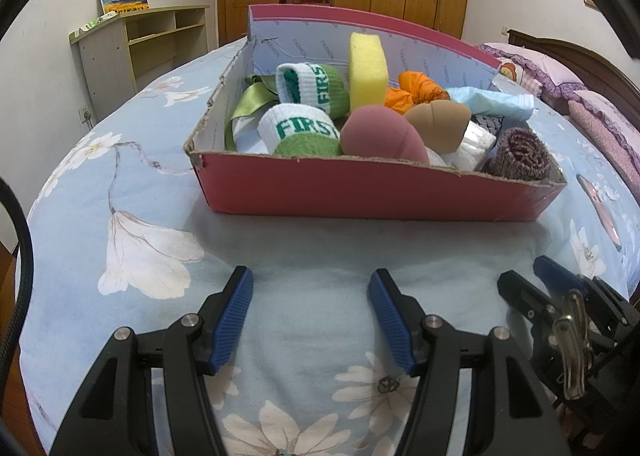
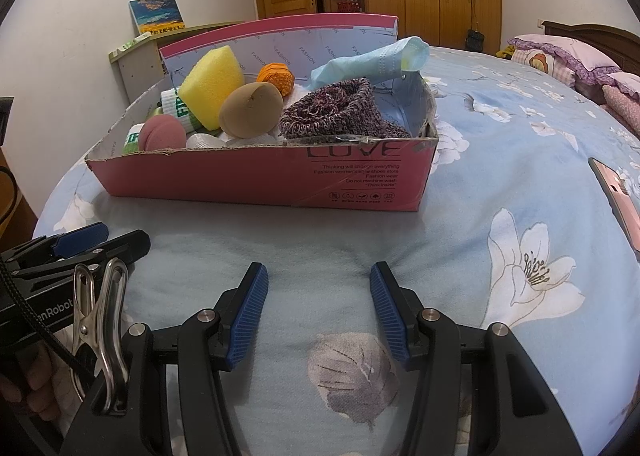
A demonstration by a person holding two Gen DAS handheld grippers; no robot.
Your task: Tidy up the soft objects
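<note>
A red cardboard box (image 1: 360, 192) (image 2: 240, 180) sits on the bed, filled with soft things: a yellow sponge (image 1: 368, 72) (image 2: 212, 86), a pink puff (image 1: 380, 134) (image 2: 162, 132), a tan puff (image 1: 438, 122) (image 2: 250, 110), rolled green-and-white socks (image 1: 298, 128), an orange item (image 1: 416, 90) (image 2: 276, 76), a light blue cloth (image 1: 492, 102) (image 2: 368, 60) and a dark knit roll (image 1: 520, 154) (image 2: 340, 112). My left gripper (image 1: 311, 280) is open and empty over the bedsheet in front of the box. My right gripper (image 2: 319, 274) is open and empty beside it, also short of the box.
The bed has a blue flowered sheet (image 1: 140, 248) (image 2: 520, 160). Pink pillows (image 1: 552, 72) (image 2: 560, 52) lie at the far right. A pink phone (image 2: 618, 200) lies on the sheet to the right. A shelf unit (image 1: 132, 44) stands by the wall at left.
</note>
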